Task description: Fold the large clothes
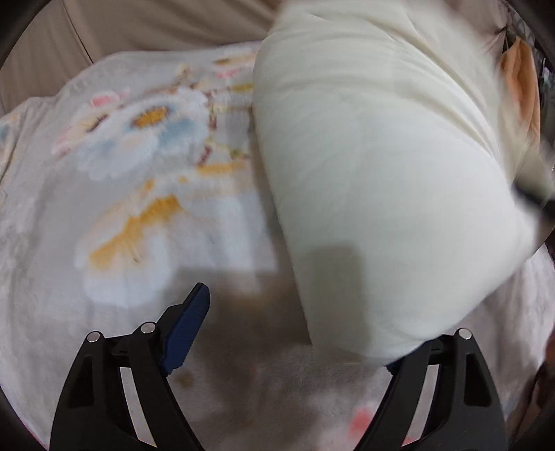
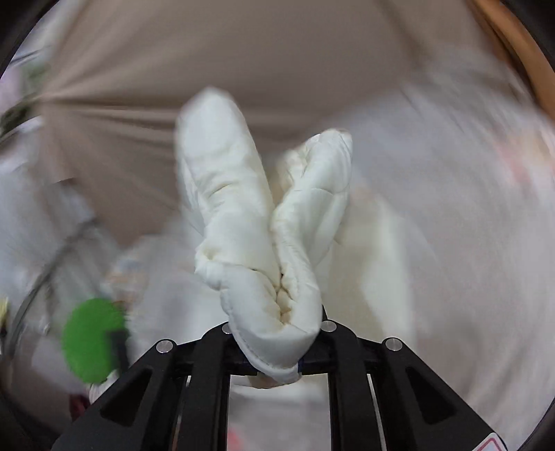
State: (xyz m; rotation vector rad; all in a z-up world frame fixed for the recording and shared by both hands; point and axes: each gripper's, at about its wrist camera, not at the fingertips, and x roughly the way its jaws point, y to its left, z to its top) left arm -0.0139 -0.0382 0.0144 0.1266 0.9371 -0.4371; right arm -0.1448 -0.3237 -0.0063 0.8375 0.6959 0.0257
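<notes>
A cream padded garment (image 1: 381, 156) hangs in a thick, blurred fold over the right half of the left wrist view. Its lower corner covers the right finger of my left gripper (image 1: 295, 329). That gripper stands open above a floral blanket, its left finger with the blue pad (image 1: 187, 333) bare and nothing pressed against it. In the right wrist view my right gripper (image 2: 277, 350) is shut on a bunched, stitched edge of the same cream garment (image 2: 249, 225). Two puffy lobes of the garment rise from between its fingers.
A pale fleece blanket with printed flowers (image 1: 138, 145) lies under the left gripper on a beige sheet (image 1: 121, 27). A green round object (image 2: 92, 338) sits low left in the right wrist view. An orange-brown curved edge (image 2: 517, 45) runs along the upper right.
</notes>
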